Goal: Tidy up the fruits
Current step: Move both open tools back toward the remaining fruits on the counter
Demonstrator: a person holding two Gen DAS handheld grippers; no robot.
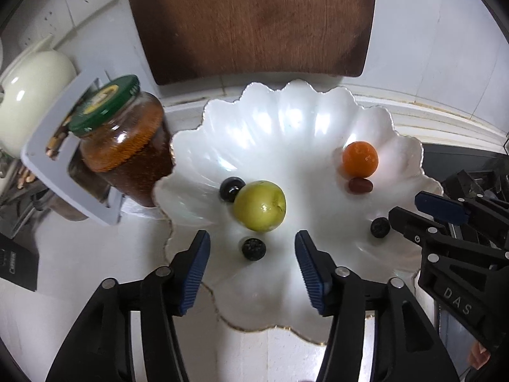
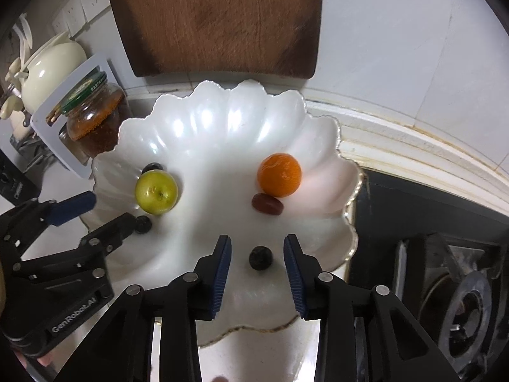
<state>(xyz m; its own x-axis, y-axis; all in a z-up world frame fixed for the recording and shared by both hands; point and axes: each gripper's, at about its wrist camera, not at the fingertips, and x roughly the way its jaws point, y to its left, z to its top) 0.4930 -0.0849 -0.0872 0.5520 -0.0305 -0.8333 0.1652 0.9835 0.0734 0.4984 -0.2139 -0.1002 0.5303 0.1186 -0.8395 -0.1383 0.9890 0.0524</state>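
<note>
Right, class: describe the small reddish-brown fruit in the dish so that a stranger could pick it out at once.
Find the white scalloped dish in front of the wooden board. On its right side sits a round orange fruit, and the reddish-brown fruit lies against its near edge. It is the only oval, dark red piece; the other small fruits are round and nearly black.

Jar crowding the plate's left rim

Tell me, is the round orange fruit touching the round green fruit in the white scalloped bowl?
No, the round orange fruit sits apart from the round green fruit.
</note>
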